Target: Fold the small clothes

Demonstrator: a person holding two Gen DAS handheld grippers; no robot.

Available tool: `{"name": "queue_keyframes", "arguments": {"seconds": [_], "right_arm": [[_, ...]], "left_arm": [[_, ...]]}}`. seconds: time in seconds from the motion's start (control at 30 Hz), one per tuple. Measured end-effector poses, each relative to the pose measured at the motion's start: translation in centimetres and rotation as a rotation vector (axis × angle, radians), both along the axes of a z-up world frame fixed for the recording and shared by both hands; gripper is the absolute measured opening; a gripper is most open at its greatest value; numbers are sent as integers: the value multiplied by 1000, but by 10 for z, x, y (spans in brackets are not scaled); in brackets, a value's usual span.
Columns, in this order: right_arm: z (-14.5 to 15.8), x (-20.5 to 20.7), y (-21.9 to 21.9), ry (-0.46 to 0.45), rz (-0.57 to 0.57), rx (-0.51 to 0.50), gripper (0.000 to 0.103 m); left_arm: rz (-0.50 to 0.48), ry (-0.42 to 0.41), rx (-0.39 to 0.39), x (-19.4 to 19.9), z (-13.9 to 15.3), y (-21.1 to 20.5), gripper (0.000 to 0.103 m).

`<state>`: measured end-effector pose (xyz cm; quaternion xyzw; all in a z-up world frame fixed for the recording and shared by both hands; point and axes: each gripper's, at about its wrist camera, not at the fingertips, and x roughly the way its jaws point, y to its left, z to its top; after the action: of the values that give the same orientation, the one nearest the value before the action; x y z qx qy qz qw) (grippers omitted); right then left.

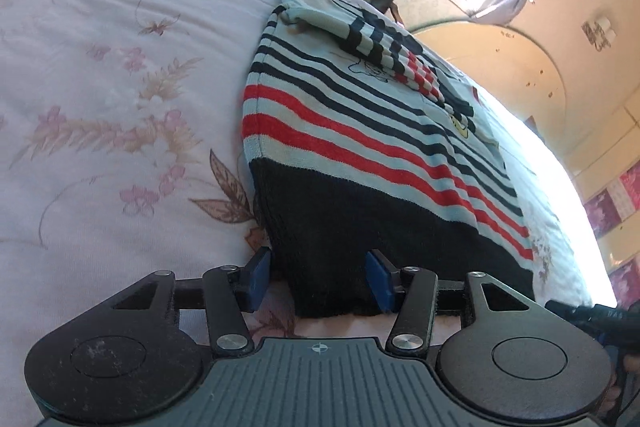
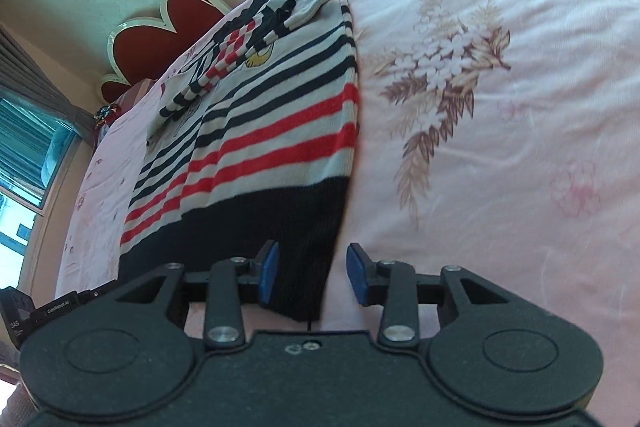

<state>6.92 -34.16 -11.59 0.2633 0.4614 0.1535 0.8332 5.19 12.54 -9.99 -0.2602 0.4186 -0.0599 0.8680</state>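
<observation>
Two half-open claws straddle the dark hem of a striped sweater (image 1: pixel 360 131) on a floral bedspread (image 1: pixel 100 87): left claw (image 1: pixel 320 281), right claw (image 2: pixel 314 277), neither visibly clamping.

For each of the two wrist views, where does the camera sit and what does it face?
Left wrist: behind the left gripper, facing the striped knit sweater's dark hem, left corner; the right gripper's body shows at the right edge.
Right wrist: behind the right gripper, facing the hem's right corner.
Shared: sweater, floral pink bedsheet.
</observation>
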Motion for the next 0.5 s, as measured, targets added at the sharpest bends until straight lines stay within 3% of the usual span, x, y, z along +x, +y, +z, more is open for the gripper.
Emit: {"name": "queue_keyframes", "arguments": {"seconds": [0.13, 0.27, 0.5], "right_arm": [[-10, -3, -2, 21, -13, 67, 37], [-18, 9, -7, 45, -27, 151, 37], [-25, 33, 0, 68, -22, 208, 37]], "left_arm": [[83, -2, -130, -5, -10, 15, 52], [93, -16, -172, 7, -17, 16, 52], [101, -34, -267, 42, -26, 21, 51]]}}
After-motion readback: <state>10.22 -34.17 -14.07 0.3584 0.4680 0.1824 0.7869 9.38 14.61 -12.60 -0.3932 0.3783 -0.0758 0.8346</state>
